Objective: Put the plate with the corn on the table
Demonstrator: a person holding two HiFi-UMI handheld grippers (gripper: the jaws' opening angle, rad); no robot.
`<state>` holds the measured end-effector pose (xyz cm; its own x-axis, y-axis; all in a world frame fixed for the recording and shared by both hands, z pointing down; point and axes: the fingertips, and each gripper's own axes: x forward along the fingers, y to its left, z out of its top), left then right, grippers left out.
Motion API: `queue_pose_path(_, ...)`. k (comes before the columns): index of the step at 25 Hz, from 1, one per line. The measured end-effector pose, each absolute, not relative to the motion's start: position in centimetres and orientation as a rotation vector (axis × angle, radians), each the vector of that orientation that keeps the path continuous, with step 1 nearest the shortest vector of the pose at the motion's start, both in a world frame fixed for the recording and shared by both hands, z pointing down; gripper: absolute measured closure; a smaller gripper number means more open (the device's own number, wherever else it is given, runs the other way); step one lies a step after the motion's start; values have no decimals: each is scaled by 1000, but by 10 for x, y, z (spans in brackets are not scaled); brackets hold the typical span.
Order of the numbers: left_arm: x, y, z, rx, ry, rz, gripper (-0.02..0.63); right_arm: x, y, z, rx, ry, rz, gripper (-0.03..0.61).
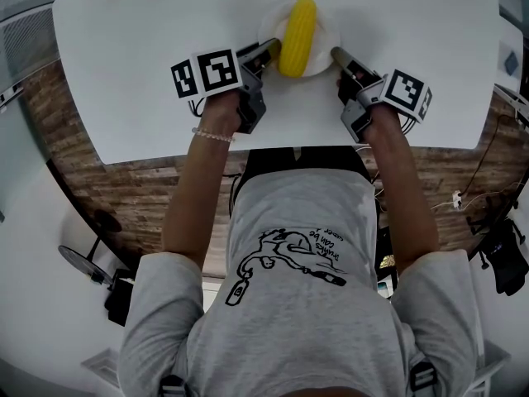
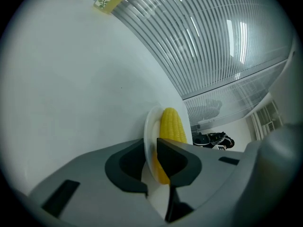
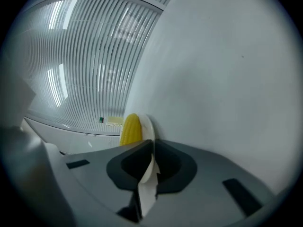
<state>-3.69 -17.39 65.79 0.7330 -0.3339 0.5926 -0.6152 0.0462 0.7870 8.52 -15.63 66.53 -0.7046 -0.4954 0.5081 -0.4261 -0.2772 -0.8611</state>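
— Left side?
— The left gripper (image 1: 266, 50) straddles the rim with its jaws slightly apart, seemingly slack. The plate (image 1: 326, 59) with the corn (image 1: 297, 35) sits on the table (image 1: 140, 64), far middle.
— Right?
— The right gripper (image 1: 340, 55) pinches the rim. It looks like the release step: open it, then back both out level.

Both bare forearms reach forward side by side, the left gripper (image 1: 271, 50) holding its jaws slightly apart around the rim of the plate (image 1: 326, 41), the right gripper (image 1: 338, 55) pinching the opposite rim.
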Motion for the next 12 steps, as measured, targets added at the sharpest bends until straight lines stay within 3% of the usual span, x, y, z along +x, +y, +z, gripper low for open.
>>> queue_pose_path(12,-44,-175,655,1552,-837,226,489,87,-158,666,-1219,1869,-2143,552)
